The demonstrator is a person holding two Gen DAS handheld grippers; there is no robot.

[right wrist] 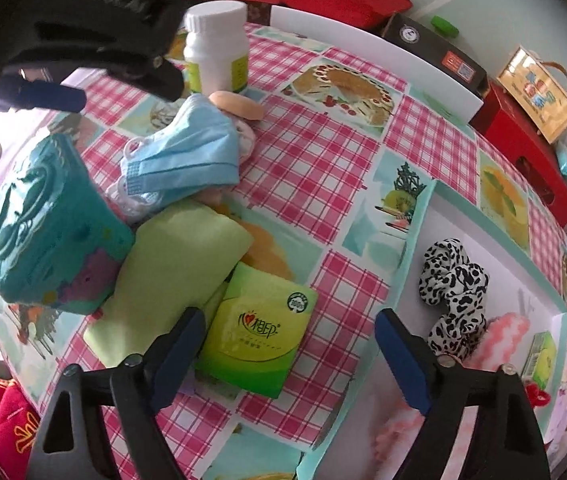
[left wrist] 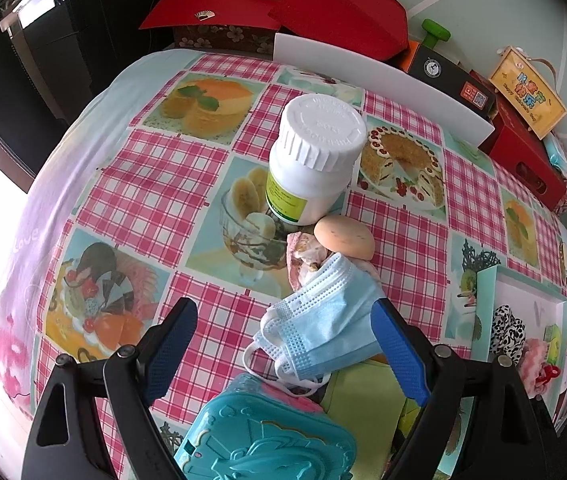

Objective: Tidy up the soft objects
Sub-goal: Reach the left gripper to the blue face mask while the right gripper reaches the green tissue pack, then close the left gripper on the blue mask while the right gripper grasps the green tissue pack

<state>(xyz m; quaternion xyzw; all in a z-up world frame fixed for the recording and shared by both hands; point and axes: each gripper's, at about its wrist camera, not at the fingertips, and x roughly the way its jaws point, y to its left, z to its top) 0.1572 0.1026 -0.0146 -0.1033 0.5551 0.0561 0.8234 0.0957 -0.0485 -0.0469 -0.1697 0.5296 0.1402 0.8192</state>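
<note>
Tissue pack (right wrist: 257, 344), light, soft and slick-wrapped, lies flat on the checked tablecloth (right wrist: 323, 184) between the wide-apart, empty jaws of the right gripper (right wrist: 289, 344), its long axis running up-right toward the white tray (right wrist: 423, 240), best pinched across its short sides, while the left gripper (left wrist: 283, 344) gapes empty over the blue face mask (left wrist: 323, 320).

Table, pink-check cloth (left wrist: 131, 184): white bottle (left wrist: 315, 160), blue masks (left wrist: 323, 332), tissue pack (right wrist: 259, 340), tray (right wrist: 495, 248).

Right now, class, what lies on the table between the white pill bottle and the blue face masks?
A tan round sponge puff lies between the white pill bottle and the blue face masks, beside a crumpled pink item; the left wrist view shows it best.
</note>
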